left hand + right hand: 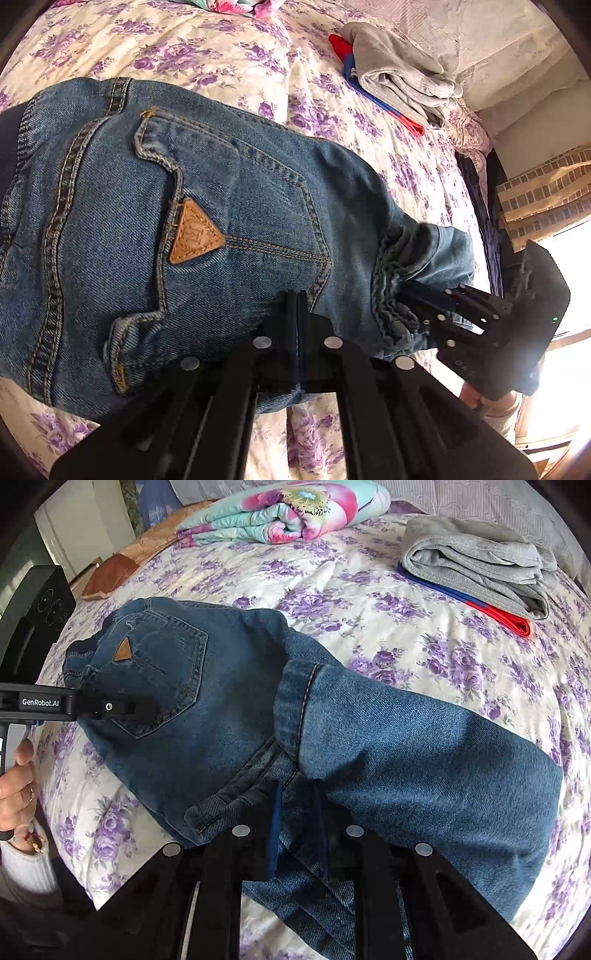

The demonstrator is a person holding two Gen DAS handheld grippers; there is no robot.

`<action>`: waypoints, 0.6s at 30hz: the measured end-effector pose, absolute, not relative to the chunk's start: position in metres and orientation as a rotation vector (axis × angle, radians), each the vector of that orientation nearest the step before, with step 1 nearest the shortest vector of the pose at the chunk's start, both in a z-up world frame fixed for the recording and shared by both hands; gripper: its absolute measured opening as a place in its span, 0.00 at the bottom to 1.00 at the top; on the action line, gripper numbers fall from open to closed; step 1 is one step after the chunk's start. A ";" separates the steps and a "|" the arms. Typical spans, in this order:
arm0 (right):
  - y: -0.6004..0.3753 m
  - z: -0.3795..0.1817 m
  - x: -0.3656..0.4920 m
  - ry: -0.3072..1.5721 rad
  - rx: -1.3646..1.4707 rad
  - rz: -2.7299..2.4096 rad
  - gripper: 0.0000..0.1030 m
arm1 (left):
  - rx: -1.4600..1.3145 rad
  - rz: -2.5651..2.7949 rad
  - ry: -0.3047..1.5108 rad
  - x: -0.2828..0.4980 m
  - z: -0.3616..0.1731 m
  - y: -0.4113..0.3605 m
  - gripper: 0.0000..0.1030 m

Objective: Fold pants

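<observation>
Bed point(295, 583) with purple-flowered cover. Jeans point(229, 701) lie across its middle, partly folded, back pocket up, cuffed leg end laid over near my right side. Grey folded garment point(480, 565) well apart at the far corner, flowered quilt point(280, 513) beyond. My right claw point(299, 794): fingers narrow, clamping denim layers. My left claw point(297, 299): pressed together on the pocket area; grip unclear.

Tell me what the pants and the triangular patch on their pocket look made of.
Pants: blue denim, matte, with visible twill weave, faded wear and tan topstitching. Triangular patch: likely leather or an imitation, tan with a slight sheen, an embossed mark and a stitched edge.
</observation>
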State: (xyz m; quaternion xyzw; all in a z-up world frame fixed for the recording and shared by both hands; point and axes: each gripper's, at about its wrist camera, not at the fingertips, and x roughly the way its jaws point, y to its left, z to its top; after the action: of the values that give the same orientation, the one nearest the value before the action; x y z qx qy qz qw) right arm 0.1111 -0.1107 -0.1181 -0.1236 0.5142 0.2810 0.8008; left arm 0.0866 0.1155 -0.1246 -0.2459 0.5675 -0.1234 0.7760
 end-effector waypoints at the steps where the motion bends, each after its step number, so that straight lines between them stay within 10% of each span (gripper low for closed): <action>1: -0.111 -0.117 0.110 1.109 -0.261 0.601 0.18 | -0.533 -0.269 1.230 0.087 -0.125 0.116 0.01; 10: -0.114 -0.114 0.108 1.093 -0.251 0.580 0.17 | -0.551 -0.350 1.091 0.063 -0.088 0.122 0.08; 14: -0.115 -0.100 0.105 1.066 -0.209 0.536 0.17 | -0.650 -0.288 0.840 0.008 -0.036 0.170 0.94; 18: -0.128 -0.082 0.098 1.025 -0.059 0.587 0.22 | -0.772 -0.150 0.788 -0.030 -0.038 0.218 0.94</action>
State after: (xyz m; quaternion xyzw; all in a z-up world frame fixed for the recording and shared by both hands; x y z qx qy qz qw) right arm 0.0980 -0.1284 -0.0818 -0.0276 0.4831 0.2768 0.8302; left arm -0.0305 0.2180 -0.0380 -0.3662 0.3741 -0.0713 0.8490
